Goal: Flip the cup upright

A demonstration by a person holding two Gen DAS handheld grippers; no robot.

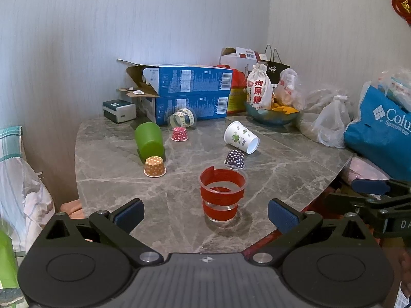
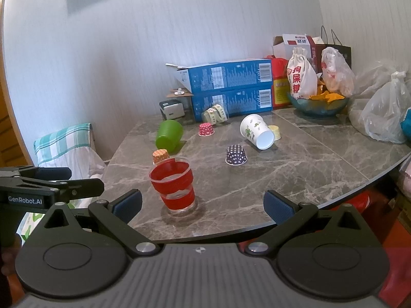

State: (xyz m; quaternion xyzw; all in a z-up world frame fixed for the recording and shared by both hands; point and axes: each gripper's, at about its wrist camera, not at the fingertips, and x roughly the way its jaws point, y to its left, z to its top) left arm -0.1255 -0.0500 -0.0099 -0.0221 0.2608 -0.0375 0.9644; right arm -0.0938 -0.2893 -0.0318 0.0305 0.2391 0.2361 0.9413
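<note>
A clear cup with red bands (image 1: pixel 221 195) stands upright on the marble table (image 1: pixel 295 164), mouth up; it also shows in the right wrist view (image 2: pixel 174 186). My left gripper (image 1: pixel 205 215) is open and empty, fingers on either side of the cup and just short of it. My right gripper (image 2: pixel 203 204) is open and empty, with the cup near its left finger. A white paper cup (image 1: pixel 241 137) and a green cup (image 1: pixel 149 140) lie on their sides. Small dotted cups, orange (image 1: pixel 155 166), purple (image 1: pixel 235 159) and red (image 1: pixel 179 134), sit mouth down.
Two stacked blue boxes (image 1: pixel 187 91), a bowl of snacks (image 1: pixel 272 114), plastic bags (image 1: pixel 331 125) and a blue bag (image 1: pixel 382 133) crowd the back and right. A taped clear cup (image 1: pixel 183 119) lies by the boxes. The table edge curves close on the right (image 2: pixel 334 200).
</note>
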